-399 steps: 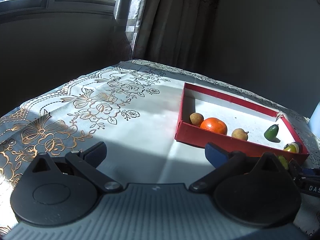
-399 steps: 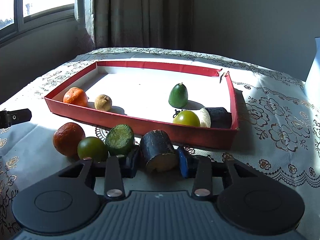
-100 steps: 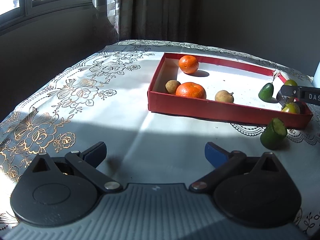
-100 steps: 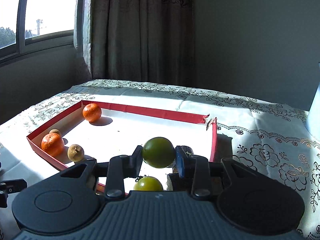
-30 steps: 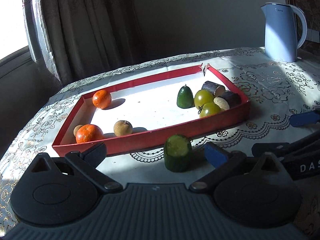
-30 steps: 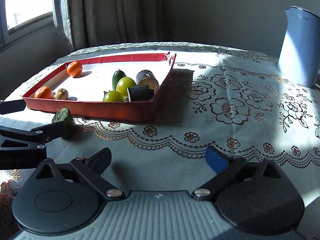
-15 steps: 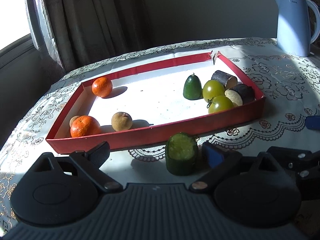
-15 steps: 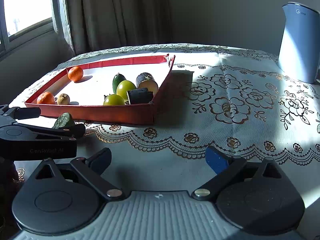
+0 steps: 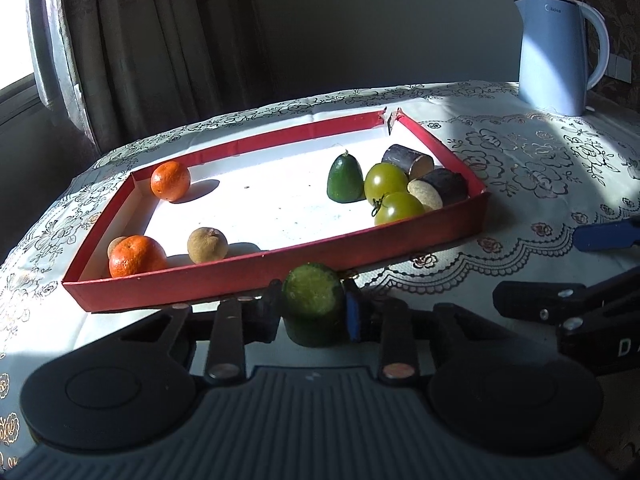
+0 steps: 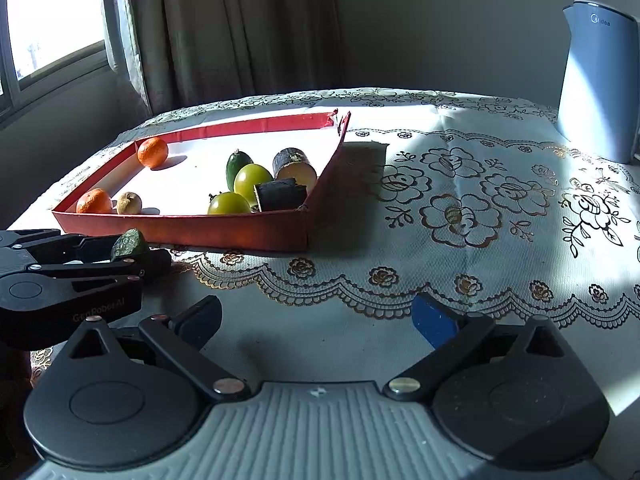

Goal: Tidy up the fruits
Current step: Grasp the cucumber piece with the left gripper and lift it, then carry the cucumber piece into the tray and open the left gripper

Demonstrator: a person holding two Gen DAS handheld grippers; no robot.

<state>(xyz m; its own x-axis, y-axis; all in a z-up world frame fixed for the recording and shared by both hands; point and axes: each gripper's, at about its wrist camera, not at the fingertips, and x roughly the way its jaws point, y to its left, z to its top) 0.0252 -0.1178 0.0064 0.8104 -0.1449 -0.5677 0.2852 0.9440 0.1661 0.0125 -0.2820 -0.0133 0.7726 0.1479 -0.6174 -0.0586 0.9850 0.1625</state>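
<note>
While the left claw (image 9: 312, 312) is clenched on a green cut cucumber piece (image 9: 314, 304), that piece stands upright on the surface (image 10: 400, 240) just outside the near wall of the red tray (image 9: 240, 276), its pale cut face turned upward. Both fingers press its sides, the blue pad (image 9: 353, 316) on its right and the dark one on its left. From the right wrist view the same piece (image 10: 130, 243) shows between the left claw's black fingers, close to the tray's near wall (image 10: 224, 232).

Inside the tray, one mandarin (image 9: 171, 181) sits near the far left corner, and another mandarin (image 9: 137, 256) lies in the near left corner, touching a small brown fruit half hidden behind it. A brown longan-like fruit (image 9: 207, 245) rests just right of those. Toward the right end a dark green pointed fruit (image 9: 345, 178) stands beside two green tomatoes (image 9: 386, 188), (image 9: 398, 208), which sit against two dark sugarcane sections (image 9: 408, 160), (image 9: 440, 190).

The right claw (image 10: 316, 316) is released, its fingers spread wide over the floral tablecloth (image 10: 460, 208) with nothing between them, well to the right of the tray. A pale blue electric kettle (image 9: 554, 54) stands at the far right of the surface, apart from the tray.
</note>
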